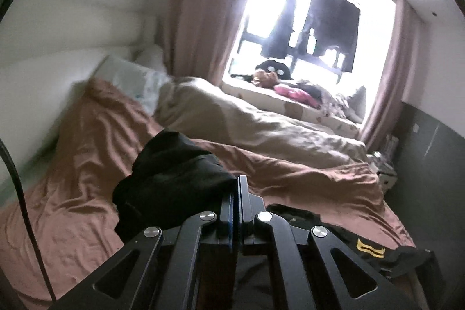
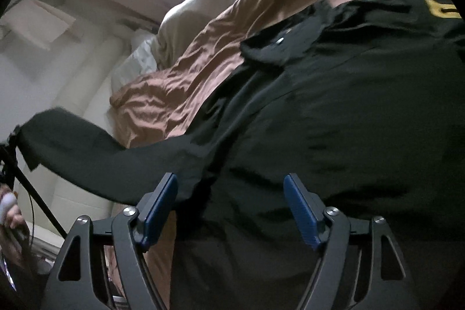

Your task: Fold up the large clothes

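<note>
Black short-sleeved shirt (image 2: 334, 112) with a collar and a yellow printed mark lies spread on the rumpled brown satin bed sheet (image 1: 87, 159) at the near edge of the bed, its sleeve end (image 1: 174, 164) lifted off the sheet. The bed carries a bunched beige quilt (image 1: 247, 118) along its far side and pale pillows (image 1: 130, 77) at the head corner against a white padded headboard (image 1: 58, 28). Beyond the far edge a cushioned window ledge (image 1: 305, 103) holds a pink item and other clutter, with dusty-pink curtains (image 1: 209, 5) on both sides and dark garments (image 1: 334, 19) hanging against the blown-out glass. The left gripper (image 1: 236, 185) has its jaws pressed together on the raised black cloth, which bunches up to the left of the fingers. The right gripper (image 2: 231, 193) hovers over the shirt's body with its blue-padded jaws spread wide and nothing between them; in its view the lifted sleeve stretches off to the left. The shirt's lower part is cut off by both views, the print is only partly seen, and the window ledge items are too blurred to name.
</note>
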